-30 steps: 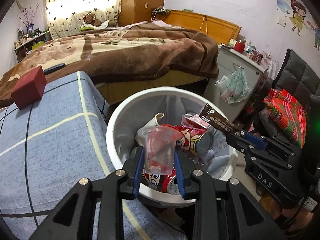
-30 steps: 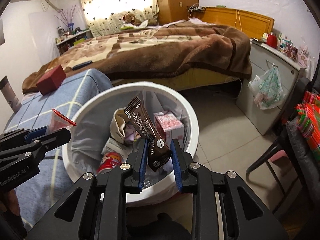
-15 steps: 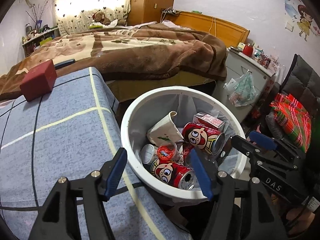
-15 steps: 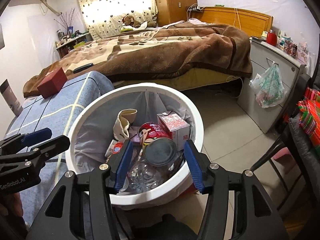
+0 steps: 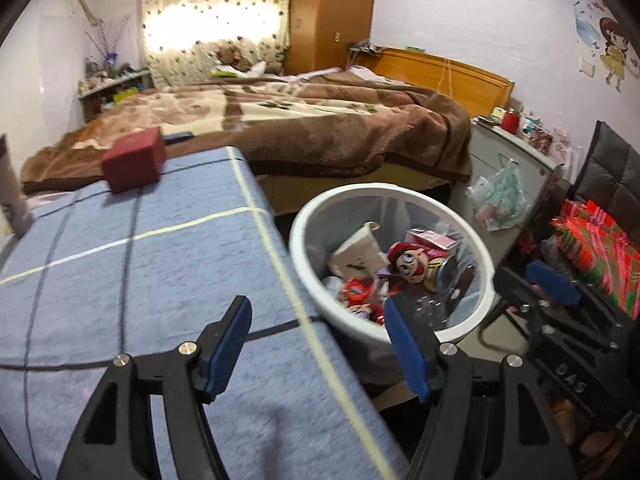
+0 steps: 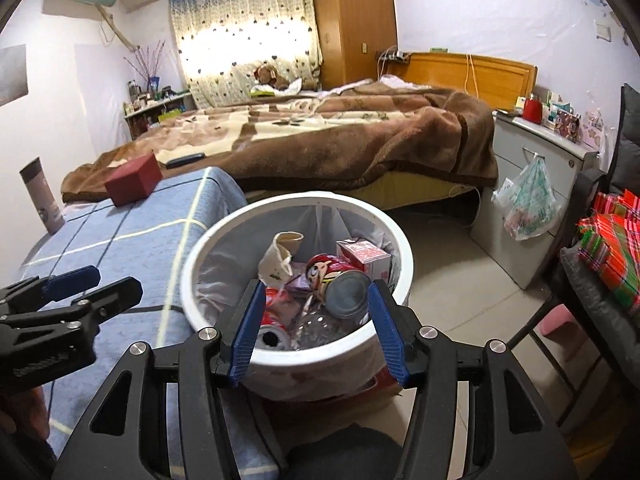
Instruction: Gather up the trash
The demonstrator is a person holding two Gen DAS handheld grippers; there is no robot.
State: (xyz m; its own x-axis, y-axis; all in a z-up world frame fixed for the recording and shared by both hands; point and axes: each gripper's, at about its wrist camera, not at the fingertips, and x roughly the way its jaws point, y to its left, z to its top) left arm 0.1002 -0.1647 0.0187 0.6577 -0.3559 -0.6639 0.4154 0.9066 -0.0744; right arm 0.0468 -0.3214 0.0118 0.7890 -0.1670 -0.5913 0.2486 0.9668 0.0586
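A white trash bin (image 6: 394, 236) with a clear liner stands on the floor beside the blue table. It holds red cartoon cans (image 6: 334, 278), a crumpled paper cup (image 6: 280, 254), a pink carton (image 6: 362, 254) and a clear bottle. My right gripper (image 6: 316, 328) is open and empty just above the bin's near rim. My left gripper (image 5: 320, 344) is open and empty over the table's right edge, left of the bin (image 5: 460, 224). The right gripper also shows in the left wrist view (image 5: 536, 284), and the left gripper in the right wrist view (image 6: 84, 284).
The blue checked tablecloth (image 5: 120, 272) carries a dark red box (image 5: 134, 164) and a grey cylinder (image 6: 42, 196). A bed with a brown blanket (image 6: 340, 136) lies behind. A grey cabinet with a hanging plastic bag (image 6: 528, 200) and a chair with red fabric (image 6: 612, 248) stand on the right.
Both grippers opened and dropped their trash into the bin: the left a clear plastic cup, the right a brown wrapper. Both then drew back, the left moving left over the table.
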